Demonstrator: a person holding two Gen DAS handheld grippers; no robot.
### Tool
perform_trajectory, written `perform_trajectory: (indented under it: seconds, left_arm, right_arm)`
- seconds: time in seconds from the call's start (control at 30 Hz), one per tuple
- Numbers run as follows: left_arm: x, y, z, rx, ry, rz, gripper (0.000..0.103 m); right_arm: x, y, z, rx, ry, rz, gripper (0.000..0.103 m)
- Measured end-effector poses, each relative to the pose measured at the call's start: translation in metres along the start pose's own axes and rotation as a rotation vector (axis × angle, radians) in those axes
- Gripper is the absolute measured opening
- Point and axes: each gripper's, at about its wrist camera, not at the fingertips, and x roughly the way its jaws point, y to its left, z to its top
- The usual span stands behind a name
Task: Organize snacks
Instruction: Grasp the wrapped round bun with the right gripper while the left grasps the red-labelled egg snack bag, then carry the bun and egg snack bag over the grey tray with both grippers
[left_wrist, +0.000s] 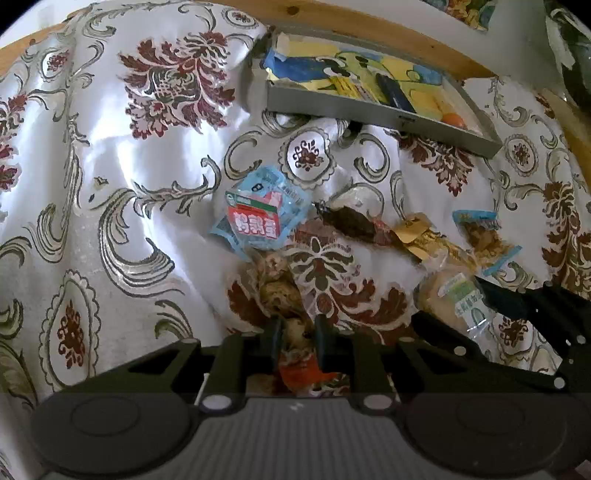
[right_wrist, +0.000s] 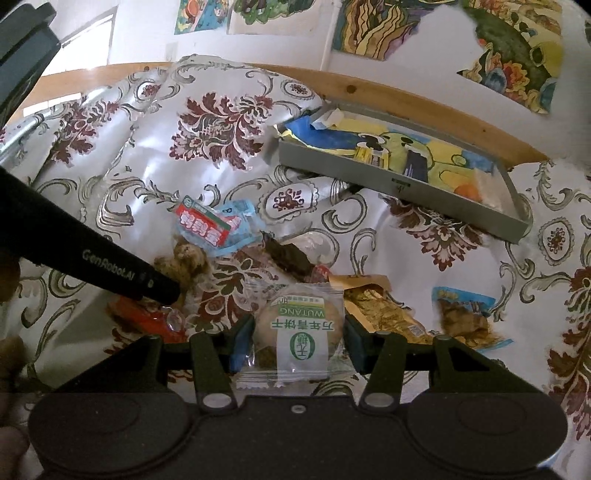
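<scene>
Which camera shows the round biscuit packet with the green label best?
The right wrist view: the biscuit packet lies label-up, whole, between the open right gripper fingers. The left wrist view shows it only obliquely near the right edge, partly behind the gripper.

left gripper (left_wrist: 295, 341): jaws narrow | right gripper (right_wrist: 295, 341): jaws wide

Snack packets scattered on the cloth, a grey tray behind them.
A round biscuit in a clear green-labelled wrapper (right_wrist: 300, 334) lies nearest; left of it a brown knobbly snack in clear film (right_wrist: 183, 263), a blue-and-red packet (right_wrist: 214, 225), then a dark packet (right_wrist: 290, 256), a gold packet (right_wrist: 376, 306) and a blue-edged packet (right_wrist: 467, 317); the tray (right_wrist: 399, 184) holds more items.
</scene>
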Motion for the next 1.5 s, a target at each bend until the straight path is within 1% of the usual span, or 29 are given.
perform_trajectory:
  seconds: [0.2,0.53,0.7,0.87,1.03,1.23,1.37,1.47,1.5]
  left_arm:
    - [-0.007,-0.010,0.000,0.056,-0.049,0.025,0.018]
    - [-0.022,-0.019,0.005,0.086,-0.091,0.033,0.016]
    - [-0.036,-0.027,0.005,0.141,-0.124,0.043,0.015]
    - [-0.043,-0.034,0.012,0.158,-0.144,0.037,0.015]
    - [-0.042,-0.038,0.014,0.165,-0.147,0.045,0.015]
    - [-0.054,-0.048,0.014,0.239,-0.186,0.073,0.015]
    - [-0.064,-0.053,0.015,0.260,-0.219,0.079,0.014]
    - [-0.068,-0.058,0.017,0.280,-0.225,0.079,0.014]
    - [-0.067,-0.059,0.017,0.289,-0.223,0.081,0.012]
  right_arm:
    - [0.000,-0.001,0.003,0.005,-0.015,-0.003,0.054]
    - [-0.002,0.000,0.005,-0.004,-0.040,-0.004,0.053]
    - [-0.005,-0.001,0.006,0.000,-0.055,-0.004,0.053]
    - [-0.012,-0.003,0.011,0.011,-0.093,-0.012,0.053]
    - [-0.014,-0.007,0.012,0.022,-0.099,-0.019,0.053]
    - [-0.013,-0.009,0.016,0.033,-0.112,-0.019,0.053]
    - [-0.016,-0.009,0.016,0.036,-0.122,-0.025,0.053]
    - [-0.018,-0.011,0.017,0.041,-0.126,-0.026,0.053]
    - [-0.019,-0.011,0.017,0.041,-0.127,-0.027,0.053]
